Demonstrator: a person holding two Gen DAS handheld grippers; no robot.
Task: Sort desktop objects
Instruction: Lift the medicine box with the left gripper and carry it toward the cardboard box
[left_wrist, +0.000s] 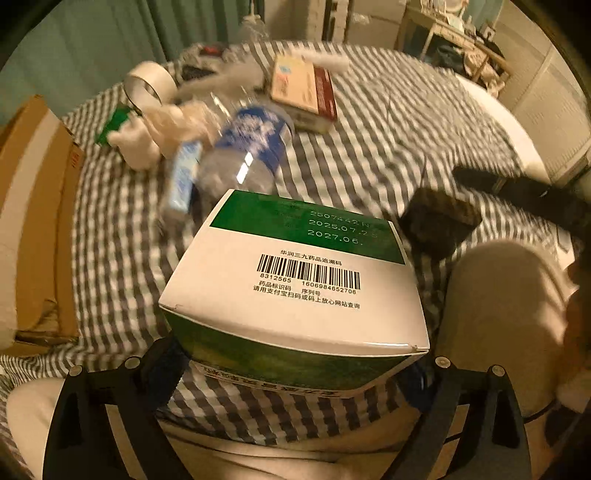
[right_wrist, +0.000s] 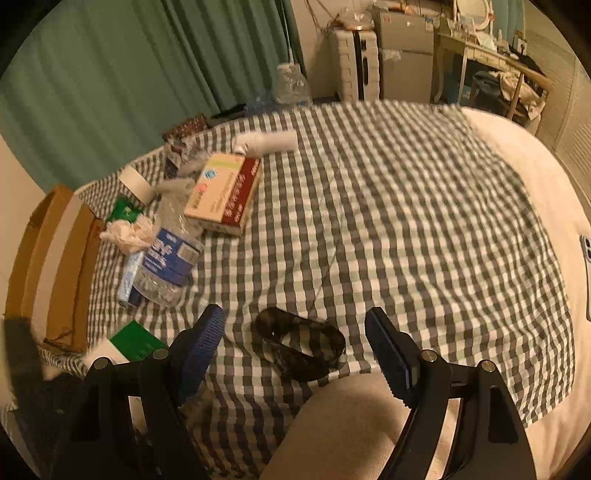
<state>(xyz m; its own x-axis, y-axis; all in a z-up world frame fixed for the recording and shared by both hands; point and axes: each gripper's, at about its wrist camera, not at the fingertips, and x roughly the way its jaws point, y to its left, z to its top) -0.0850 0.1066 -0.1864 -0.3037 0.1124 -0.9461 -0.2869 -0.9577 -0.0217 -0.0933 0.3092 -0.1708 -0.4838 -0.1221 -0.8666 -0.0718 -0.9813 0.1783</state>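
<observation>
My left gripper (left_wrist: 295, 365) is shut on a green and white medicine box (left_wrist: 295, 288) and holds it above the checked cloth (left_wrist: 388, 147); the box also shows at the lower left of the right wrist view (right_wrist: 135, 341). My right gripper (right_wrist: 295, 332) is open, its fingers either side of a dark band-like item (right_wrist: 301, 349) lying on the cloth (right_wrist: 406, 221). A clear bottle with a blue label (left_wrist: 251, 147) (right_wrist: 166, 262) lies to the left, beside a small blue and white box (right_wrist: 129, 280).
A flat beige and red box (right_wrist: 225, 192), a tape roll (right_wrist: 135, 182), crumpled tissue (right_wrist: 129, 230), a small green pack (right_wrist: 123, 212) and a white tube (right_wrist: 267, 142) lie at the left and back. A cardboard box (right_wrist: 48, 258) stands at the left edge. A phone (right_wrist: 587, 273) is at the far right.
</observation>
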